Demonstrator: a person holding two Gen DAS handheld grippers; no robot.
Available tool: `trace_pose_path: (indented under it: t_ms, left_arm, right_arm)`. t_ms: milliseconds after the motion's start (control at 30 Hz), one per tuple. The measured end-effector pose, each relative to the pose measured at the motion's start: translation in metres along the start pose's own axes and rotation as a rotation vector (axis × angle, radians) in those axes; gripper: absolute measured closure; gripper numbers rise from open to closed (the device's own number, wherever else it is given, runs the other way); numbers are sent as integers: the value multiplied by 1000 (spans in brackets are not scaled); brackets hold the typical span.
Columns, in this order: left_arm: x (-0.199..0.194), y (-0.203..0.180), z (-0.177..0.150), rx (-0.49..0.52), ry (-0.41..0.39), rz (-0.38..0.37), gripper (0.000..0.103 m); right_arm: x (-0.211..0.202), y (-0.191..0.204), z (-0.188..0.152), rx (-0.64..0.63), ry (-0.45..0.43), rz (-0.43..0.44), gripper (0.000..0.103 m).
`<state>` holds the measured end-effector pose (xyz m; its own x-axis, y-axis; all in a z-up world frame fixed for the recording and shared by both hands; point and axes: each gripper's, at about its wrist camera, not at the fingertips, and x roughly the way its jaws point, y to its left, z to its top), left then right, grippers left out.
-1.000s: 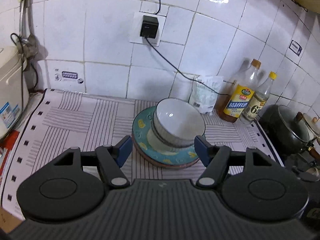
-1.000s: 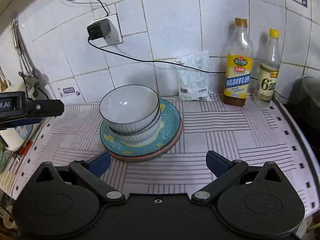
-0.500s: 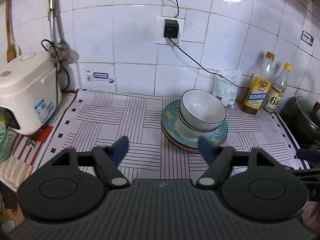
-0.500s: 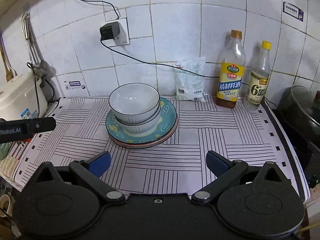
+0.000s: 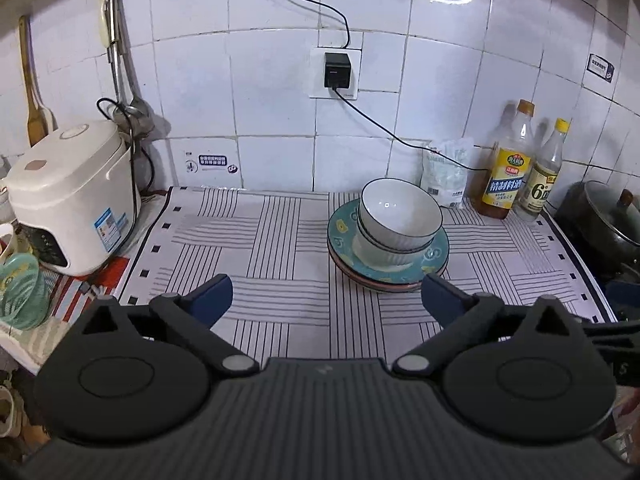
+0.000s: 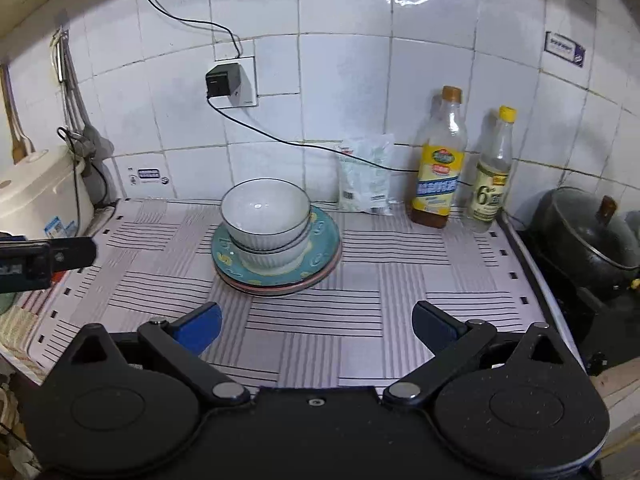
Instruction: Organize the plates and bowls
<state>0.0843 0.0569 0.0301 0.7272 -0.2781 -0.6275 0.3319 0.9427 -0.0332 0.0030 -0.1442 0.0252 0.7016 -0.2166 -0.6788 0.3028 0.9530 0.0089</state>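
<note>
The stacked bowls [image 5: 400, 216] were viewed from above and in front by both wrist cameras, left-offset in one and right-offset in the other, facing the tiled wall [image 6: 344, 80].

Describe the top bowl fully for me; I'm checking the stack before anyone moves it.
The top bowl is white inside, looks like glazed ceramic, with a thin dark line along its rim and faint vertical ribs on its outer wall. It sits upright and empty, nested in a second matching bowl, which rests on a teal patterned plate stacked over more plates on the striped mat. Nothing else touches it; neither hand-held gripper is in contact.
</note>
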Motion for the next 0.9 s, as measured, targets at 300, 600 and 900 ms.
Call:
trace_pose_path:
  t_ms: [300, 600, 900]
  left_arm:
    - [-14, -9, -7, 15, 52, 6, 0]
    - [-26, -24, -16, 45, 56, 14, 0]
    - [-44, -26, -18, 34, -1, 58, 0]
  right_arm:
    - [-15, -7, -2, 8, -8, -71, 0]
    - [-28, -20, -4, 72, -5, -79, 0]
    - [-38, -19, -3, 41, 17, -83, 0]
